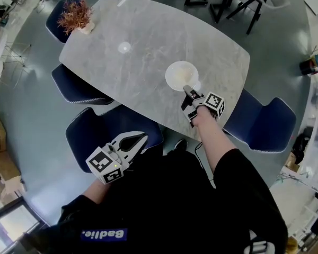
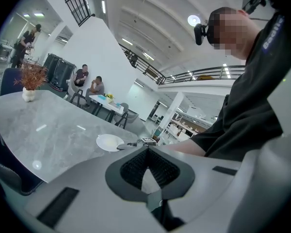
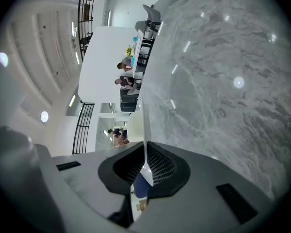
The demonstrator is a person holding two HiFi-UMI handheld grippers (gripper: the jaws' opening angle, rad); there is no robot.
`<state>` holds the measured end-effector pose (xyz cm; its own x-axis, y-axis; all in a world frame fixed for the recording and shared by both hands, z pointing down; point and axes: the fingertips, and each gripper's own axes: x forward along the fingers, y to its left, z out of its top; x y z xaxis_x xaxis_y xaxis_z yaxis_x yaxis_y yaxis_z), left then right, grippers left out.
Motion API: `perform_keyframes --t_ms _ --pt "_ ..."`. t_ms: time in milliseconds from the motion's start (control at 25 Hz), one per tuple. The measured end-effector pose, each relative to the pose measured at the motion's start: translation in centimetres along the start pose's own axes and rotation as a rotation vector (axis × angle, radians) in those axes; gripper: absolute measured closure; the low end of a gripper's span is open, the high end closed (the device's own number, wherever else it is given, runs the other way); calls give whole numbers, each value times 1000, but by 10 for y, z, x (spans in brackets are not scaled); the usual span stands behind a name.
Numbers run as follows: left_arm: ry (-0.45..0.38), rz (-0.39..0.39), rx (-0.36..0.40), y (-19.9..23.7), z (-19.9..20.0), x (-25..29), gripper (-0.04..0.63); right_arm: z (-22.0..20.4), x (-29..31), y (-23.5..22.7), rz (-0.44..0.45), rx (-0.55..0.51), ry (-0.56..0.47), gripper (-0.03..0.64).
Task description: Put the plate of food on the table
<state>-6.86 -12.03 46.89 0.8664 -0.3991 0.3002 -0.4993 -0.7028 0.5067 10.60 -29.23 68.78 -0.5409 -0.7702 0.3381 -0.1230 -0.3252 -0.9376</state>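
Note:
A white plate (image 1: 181, 75) sits low over the near right part of the grey marble table (image 1: 148, 41); I cannot tell whether it rests on the top. My right gripper (image 1: 190, 93) is shut on its near rim. In the right gripper view the plate (image 3: 144, 130) shows edge-on as a thin white line running into the pads, with the table (image 3: 223, 81) beside it. My left gripper (image 1: 140, 138) hangs off the table's near edge above a blue chair, jaw tips together with nothing between them. From the left gripper view the plate (image 2: 109, 141) lies ahead.
A dried plant in a white vase (image 1: 77, 17) stands at the table's far left corner. Blue chairs stand at the right (image 1: 262, 123) and left (image 1: 74, 84), with another under my left gripper (image 1: 90, 134). Two people (image 2: 89, 87) sit at a far table.

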Motion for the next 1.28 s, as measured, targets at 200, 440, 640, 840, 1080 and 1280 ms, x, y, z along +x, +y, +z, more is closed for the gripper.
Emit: perform_keyframes --t_ms 200,440,640,840,1080,1280 --pt "6 7 -24 9 -3 -4 588 13 15 -7 -14 24 -24 595" --pt "5 22 -46 22 -4 -15 588 17 35 -21 -41 80 -60 595" --pt "5 30 -59 33 -4 -21 588 22 46 -27 -56 127 -98 595" --pt "4 35 -70 40 -6 -25 588 28 53 -29 -61 143 -116 595" --pt "-4 52 -91 53 -6 -34 588 26 60 -30 -82 165 -125 595" --pt "-17 61 -108 61 -5 -38 588 28 63 -34 -105 197 -151 595"
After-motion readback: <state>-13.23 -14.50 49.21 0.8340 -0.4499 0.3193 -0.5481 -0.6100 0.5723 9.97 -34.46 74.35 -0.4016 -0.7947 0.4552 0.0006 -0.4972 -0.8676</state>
